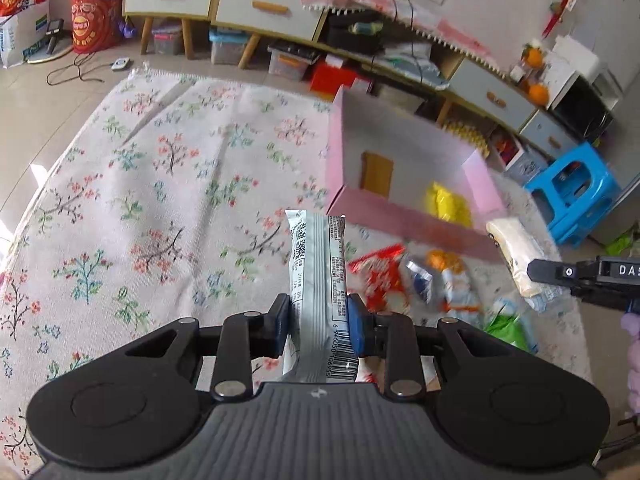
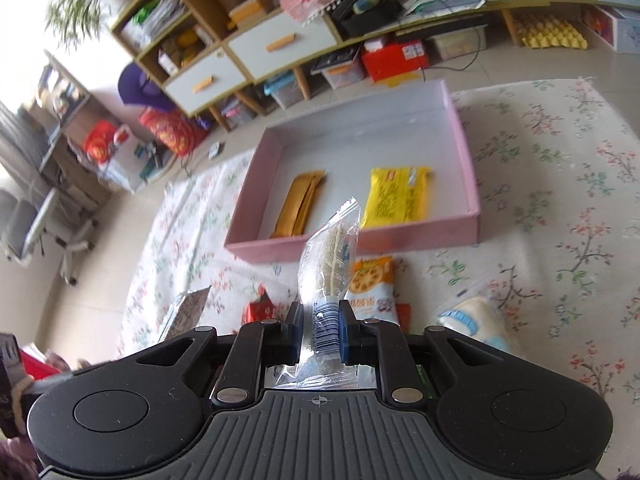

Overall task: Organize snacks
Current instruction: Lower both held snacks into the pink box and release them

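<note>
My left gripper (image 1: 319,322) is shut on a long silver snack bar (image 1: 316,264) that stands up between its pads above the floral rug. My right gripper (image 2: 319,326) is shut on a clear packet of pale biscuits (image 2: 330,256), also held upright. The same packet (image 1: 516,254) shows at the right of the left wrist view, pinched by the right gripper (image 1: 538,271). A pink box (image 2: 466,152) lies open on the rug ahead, holding a brown bar (image 2: 300,204) and a yellow packet (image 2: 396,196). Loose snacks lie in front of it: an orange-and-white packet (image 2: 370,288), a red packet (image 2: 260,310), a white packet (image 2: 480,322).
A floral rug (image 1: 160,200) covers the floor. A long cabinet with drawers (image 2: 280,44) and storage bins runs along the far wall. A blue plastic stool (image 1: 572,192) stands right of the box. An office chair (image 2: 40,224) stands at the left.
</note>
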`<state>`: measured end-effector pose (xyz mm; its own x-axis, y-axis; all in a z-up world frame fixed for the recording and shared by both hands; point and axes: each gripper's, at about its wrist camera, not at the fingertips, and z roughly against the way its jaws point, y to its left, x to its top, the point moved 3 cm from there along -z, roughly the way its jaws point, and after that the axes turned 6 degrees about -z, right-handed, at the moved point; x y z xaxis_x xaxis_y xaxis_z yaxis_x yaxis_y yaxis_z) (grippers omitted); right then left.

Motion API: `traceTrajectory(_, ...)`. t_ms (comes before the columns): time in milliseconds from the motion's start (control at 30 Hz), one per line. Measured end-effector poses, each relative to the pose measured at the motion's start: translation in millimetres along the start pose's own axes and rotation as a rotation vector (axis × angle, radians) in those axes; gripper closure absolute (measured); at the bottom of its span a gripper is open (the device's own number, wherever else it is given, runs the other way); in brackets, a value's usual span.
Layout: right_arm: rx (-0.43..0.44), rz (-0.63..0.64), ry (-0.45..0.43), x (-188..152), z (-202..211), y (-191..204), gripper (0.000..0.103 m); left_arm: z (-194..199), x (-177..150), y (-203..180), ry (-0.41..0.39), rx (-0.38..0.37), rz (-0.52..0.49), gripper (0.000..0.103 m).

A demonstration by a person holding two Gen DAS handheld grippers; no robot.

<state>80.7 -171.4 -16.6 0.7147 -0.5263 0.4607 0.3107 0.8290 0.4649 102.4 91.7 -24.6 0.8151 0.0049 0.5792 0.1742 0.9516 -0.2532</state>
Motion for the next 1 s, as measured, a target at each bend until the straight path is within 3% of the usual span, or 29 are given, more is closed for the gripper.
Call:
traceTrajectory(167,0.015,-0.038,-0.059,23,9,-12,0.086,-7,18,-15,-0.031,-0.055,0.019,0.076)
traceTrajectory(567,-0.168,0.08,-0.088,68,-48,-28,0.086,-94,81,-73,-0.025,-0.13,-0.106,0.076)
traceTrajectory(767,-0.254,0.134,-0.051,76,-77,-39,0.086,-140,88,-82,0.025,-0.098,-0.142,0.076)
traceTrajectory(900,-0.251,0.16,-0.04,80,-91,-36,0.086,-155,93,-88,0.043,-0.064,-0.19,0.076)
traceTrajectory(1000,-0.297,0.213,-0.057,80,-98,-31,0.086,-159,95,-90,0.04,-0.051,-0.213,0.076)
